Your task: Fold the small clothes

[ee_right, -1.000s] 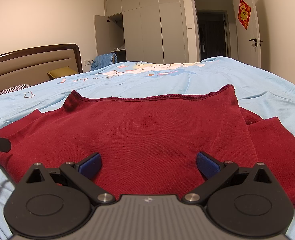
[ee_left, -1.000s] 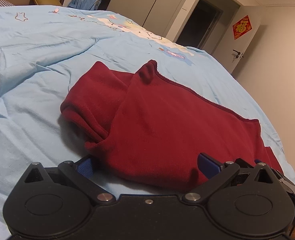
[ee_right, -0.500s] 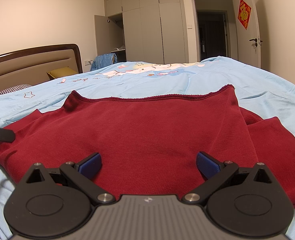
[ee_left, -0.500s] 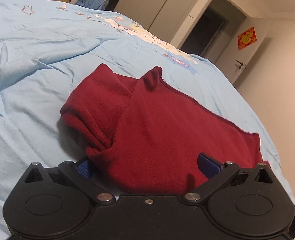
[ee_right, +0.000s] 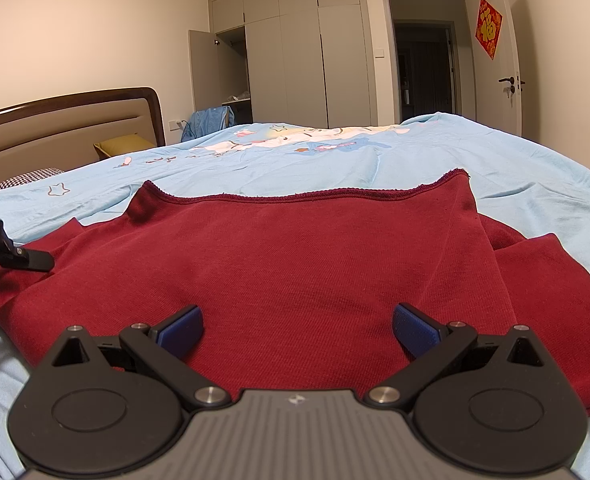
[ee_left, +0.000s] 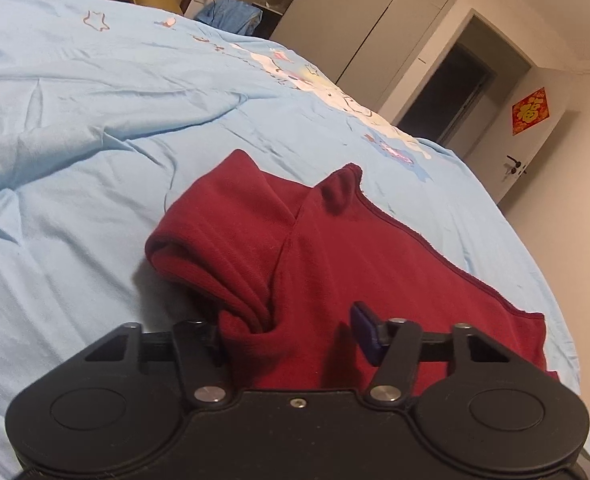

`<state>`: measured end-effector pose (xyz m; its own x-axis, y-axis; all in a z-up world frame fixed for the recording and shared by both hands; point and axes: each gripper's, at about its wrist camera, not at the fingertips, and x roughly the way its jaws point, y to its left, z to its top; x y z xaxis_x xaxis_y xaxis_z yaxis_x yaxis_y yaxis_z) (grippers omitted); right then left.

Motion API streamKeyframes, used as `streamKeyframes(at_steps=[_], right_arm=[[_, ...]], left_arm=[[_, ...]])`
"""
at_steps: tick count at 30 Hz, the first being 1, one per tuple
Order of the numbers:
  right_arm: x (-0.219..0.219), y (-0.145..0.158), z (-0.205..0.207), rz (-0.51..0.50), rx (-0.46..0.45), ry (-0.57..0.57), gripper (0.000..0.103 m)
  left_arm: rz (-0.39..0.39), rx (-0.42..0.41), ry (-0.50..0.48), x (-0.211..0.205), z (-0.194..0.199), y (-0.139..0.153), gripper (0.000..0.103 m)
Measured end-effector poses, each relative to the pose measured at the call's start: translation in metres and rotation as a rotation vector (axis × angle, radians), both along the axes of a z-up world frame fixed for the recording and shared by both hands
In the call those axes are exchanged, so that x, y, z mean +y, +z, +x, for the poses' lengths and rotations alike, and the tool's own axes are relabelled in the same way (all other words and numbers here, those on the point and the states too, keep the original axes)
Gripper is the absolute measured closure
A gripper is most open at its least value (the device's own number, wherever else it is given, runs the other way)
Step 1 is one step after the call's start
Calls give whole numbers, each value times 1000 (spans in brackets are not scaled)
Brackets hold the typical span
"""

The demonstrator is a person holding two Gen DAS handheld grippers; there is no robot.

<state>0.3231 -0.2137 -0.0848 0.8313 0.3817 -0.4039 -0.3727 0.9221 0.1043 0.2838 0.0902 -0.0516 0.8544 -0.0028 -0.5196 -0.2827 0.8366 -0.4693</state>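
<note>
My left gripper [ee_left: 291,328] sat low over the near edge of a dark red knit top [ee_left: 367,256], its jaws partly drawn in with a bunch of the cloth gathered between them. The left finger was sunk in the folds and the blue pad [ee_left: 365,334] of the right one stood clear beside the bunch, so I could not tell whether the fabric was truly pinched. Just beyond, a short sleeve [ee_left: 211,236] rose in a rolled hump, touching the bedsheet on its left.

My right gripper [ee_right: 297,330] hovered over the opposite near edge of the same top [ee_right: 295,264], jaws spread wide, both blue pads [ee_right: 181,328] above the cloth with nothing between them. From this side the garment lay mostly flat, its hemmed far edge [ee_right: 307,196] running straight across and lifting at both corners. A second layer of red cloth stuck out to the right. The left gripper's finger [ee_right: 19,258] showed at the far left, at the top's corner.

The top rested on a light blue bedsheet [ee_right: 515,184], creased, with a cartoon print [ee_right: 295,140] farther up. Beyond that: a brown padded headboard [ee_right: 75,120], a yellow cushion [ee_right: 125,146], a checked pillow [ee_right: 31,176]. Farthest back were grey wardrobes [ee_right: 295,48] with one door open, a dark doorway [ee_right: 425,68], and a red paper ornament [ee_right: 488,28] on a white door.
</note>
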Motion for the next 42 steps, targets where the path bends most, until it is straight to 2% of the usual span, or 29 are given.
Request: streamKeyframes(at_steps=[3,6,17,23,29,37,42], right_arm=[[0,0,0,0,0,0,0],[0,0,0,-2,0,0,0],[1,1,-2,-18,-6,-8,0],[3,1,-3,-19,-6,-8,0],[2,1,-3,-20,-6,-9,0],[2,1,-2,-17,-3,-7,0],[-10,11,-2,51,52,-11,0]], left_arm=[[11,-4,2,1,1,1,61],[7,-9,4,3,0,1,65],[-31,5,15,8,2,1,68],[-15,9,8,7,3,3,68],[4,9,9,5,1,7,75],[36,5,-5,1,0,13,80],[92,-10,-37,-5,2,23,84]])
